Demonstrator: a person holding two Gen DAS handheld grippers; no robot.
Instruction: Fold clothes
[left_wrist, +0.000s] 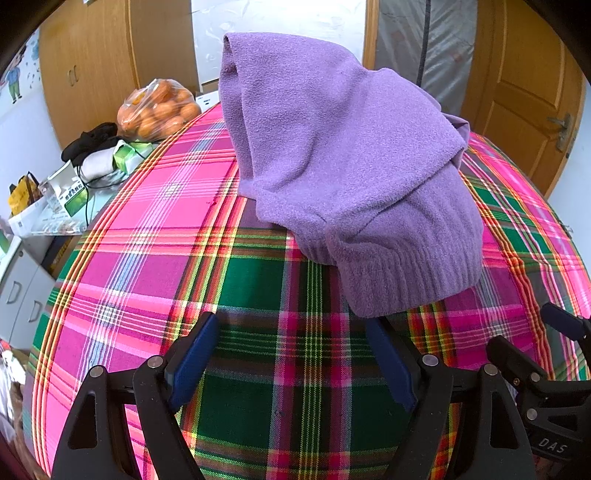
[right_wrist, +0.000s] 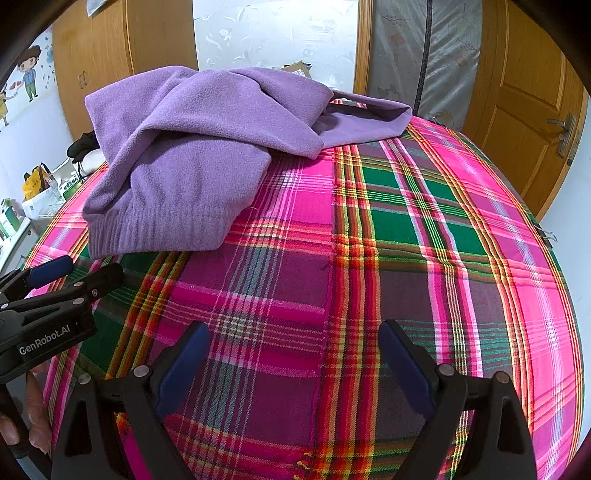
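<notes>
Ahead of left gripper: purple fleece garment is lying bunched on plaid cloth, ribbed hem nearest.
Left of right gripper: same garment, well apart.
Grippers: both are gaping wide, holding nothing.
Progress: folding is apparently not yet starting; spreading and every fold are remaining.

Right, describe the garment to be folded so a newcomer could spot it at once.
Start at the plaid cloth in pink and green that covers the whole work surface. On it lies one crumpled purple fleece top, its ribbed hem facing the two hand-held grippers. It is the only thing on the cloth, and plain purple, unlike the black and white clothes on the side table.
</notes>
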